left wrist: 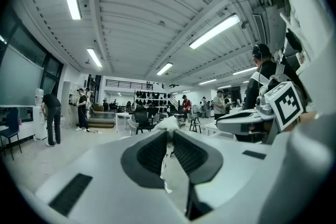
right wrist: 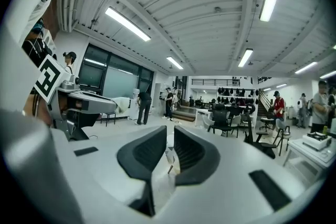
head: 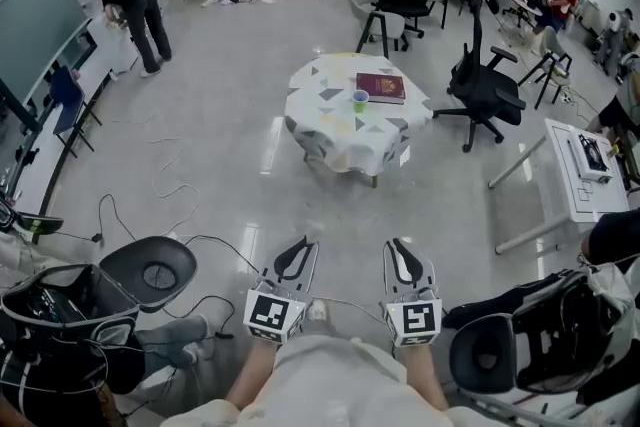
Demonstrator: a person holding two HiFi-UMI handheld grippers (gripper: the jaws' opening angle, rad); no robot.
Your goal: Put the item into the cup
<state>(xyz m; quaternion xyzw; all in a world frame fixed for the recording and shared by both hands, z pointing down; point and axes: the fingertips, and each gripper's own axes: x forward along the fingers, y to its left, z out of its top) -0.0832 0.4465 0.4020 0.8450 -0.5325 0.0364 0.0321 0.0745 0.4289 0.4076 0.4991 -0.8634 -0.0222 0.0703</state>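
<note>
Glossy floor (head: pixel 215 130) surrounds a round, cloth-draped table (head: pixel 328 133) bearing a small cup (head: pixel 360 100).

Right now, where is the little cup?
In the head view, the cup stands on the cloth-covered table straight ahead, just left of the red book.

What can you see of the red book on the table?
The book is dark red and closed, lying flat on the white patterned tablecloth, toward the table's far right side. Any print on it is too small to read. The little cup stands by its near left corner; whether they touch is unclear. Nothing lies on top.
</note>
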